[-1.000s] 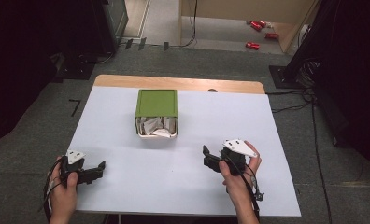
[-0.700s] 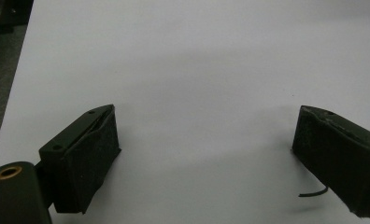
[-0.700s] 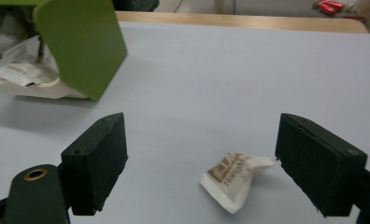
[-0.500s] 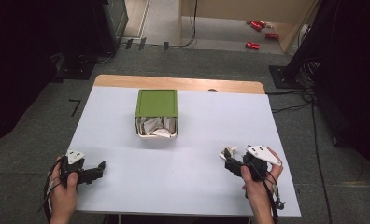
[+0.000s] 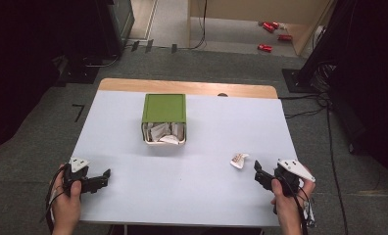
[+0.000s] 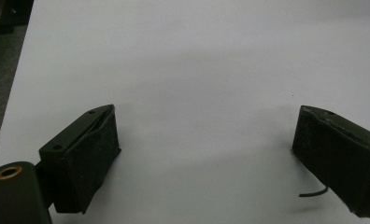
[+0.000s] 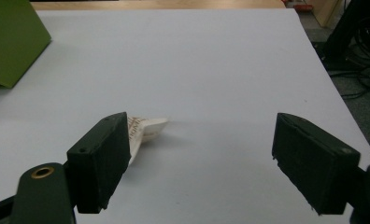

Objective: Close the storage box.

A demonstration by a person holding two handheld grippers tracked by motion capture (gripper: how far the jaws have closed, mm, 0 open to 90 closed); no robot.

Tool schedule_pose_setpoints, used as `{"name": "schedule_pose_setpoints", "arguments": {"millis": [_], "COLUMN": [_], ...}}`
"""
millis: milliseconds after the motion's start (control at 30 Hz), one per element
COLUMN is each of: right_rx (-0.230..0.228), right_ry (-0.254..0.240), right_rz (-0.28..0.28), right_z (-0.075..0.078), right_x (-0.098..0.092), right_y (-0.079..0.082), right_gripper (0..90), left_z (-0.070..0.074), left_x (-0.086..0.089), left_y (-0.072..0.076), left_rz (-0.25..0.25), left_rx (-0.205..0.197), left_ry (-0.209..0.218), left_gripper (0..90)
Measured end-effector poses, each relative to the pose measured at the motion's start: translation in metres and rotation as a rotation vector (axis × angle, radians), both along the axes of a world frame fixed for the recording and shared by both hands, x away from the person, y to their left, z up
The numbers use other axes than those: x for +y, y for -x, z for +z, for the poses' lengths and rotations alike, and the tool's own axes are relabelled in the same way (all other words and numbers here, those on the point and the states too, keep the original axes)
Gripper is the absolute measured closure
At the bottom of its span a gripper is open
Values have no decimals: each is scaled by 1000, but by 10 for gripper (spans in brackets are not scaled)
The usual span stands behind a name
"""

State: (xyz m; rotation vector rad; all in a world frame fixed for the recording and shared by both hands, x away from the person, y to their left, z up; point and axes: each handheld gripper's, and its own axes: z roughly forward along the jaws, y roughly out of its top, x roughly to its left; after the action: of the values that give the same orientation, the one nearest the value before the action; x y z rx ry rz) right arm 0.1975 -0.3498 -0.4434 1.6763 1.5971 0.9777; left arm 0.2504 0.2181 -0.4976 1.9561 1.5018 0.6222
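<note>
A small crumpled white paper (image 5: pixel 239 160) with brown print lies on the white table (image 5: pixel 206 127) at the front right. My right gripper (image 5: pixel 257 174) sits just behind and to the right of it, open. In the right gripper view the paper (image 7: pixel 148 128) pokes out past the left jaw of the right gripper (image 7: pixel 199 158). Those jaws have just been closing slightly, with nothing between them. A green box (image 5: pixel 164 107) with white papers (image 5: pixel 163 133) at its open front stands mid-table. My left gripper (image 5: pixel 106 176) rests open at the front left, its jaws (image 6: pixel 206 154) over bare table.
The green box's corner (image 7: pixel 10 42) shows at the far left of the right gripper view. A wooden strip (image 5: pixel 187 87) edges the table's far side. Cables (image 5: pixel 304 110) lie on the floor to the right, and red items (image 5: pixel 270 36) lie far back.
My right hand has drawn back to the right and toward the front edge, leaving the paper scrap on the table ahead of it. The left hand has stayed put.
</note>
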Motion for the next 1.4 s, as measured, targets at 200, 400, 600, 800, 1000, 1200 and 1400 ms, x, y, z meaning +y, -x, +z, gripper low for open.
{"name": "schedule_pose_setpoints", "arguments": {"millis": [200,400,600,800,1000,1200,1400], "right_rx": [10,19,37,67,92,129,144], "right_ry": [1,-12,-17,-36,-39,-25,-15], "right_rz": [-21,-45,-77,-102,-123,-125,-111], "right_z": [-7,-14,-26,-38,-47,-54,-58], "right_x": [-17,-34,-53,-67,-80,-84,-82], "right_y": [4,9,13,14,17,18,17], "right_gripper": [200,207,216,218,218,225,215], "left_z": [0,0,0,0,0,0,0], "left_x": [0,0,0,0,0,0,0], "left_y": [0,0,0,0,0,0,0], "left_rz": [0,0,0,0,0,0,0], "left_rx": [0,-1,0,0,0,0,0], "left_ry": [0,0,0,0,0,0,0], "left_gripper": [77,77,77,77,77,77,77]}}
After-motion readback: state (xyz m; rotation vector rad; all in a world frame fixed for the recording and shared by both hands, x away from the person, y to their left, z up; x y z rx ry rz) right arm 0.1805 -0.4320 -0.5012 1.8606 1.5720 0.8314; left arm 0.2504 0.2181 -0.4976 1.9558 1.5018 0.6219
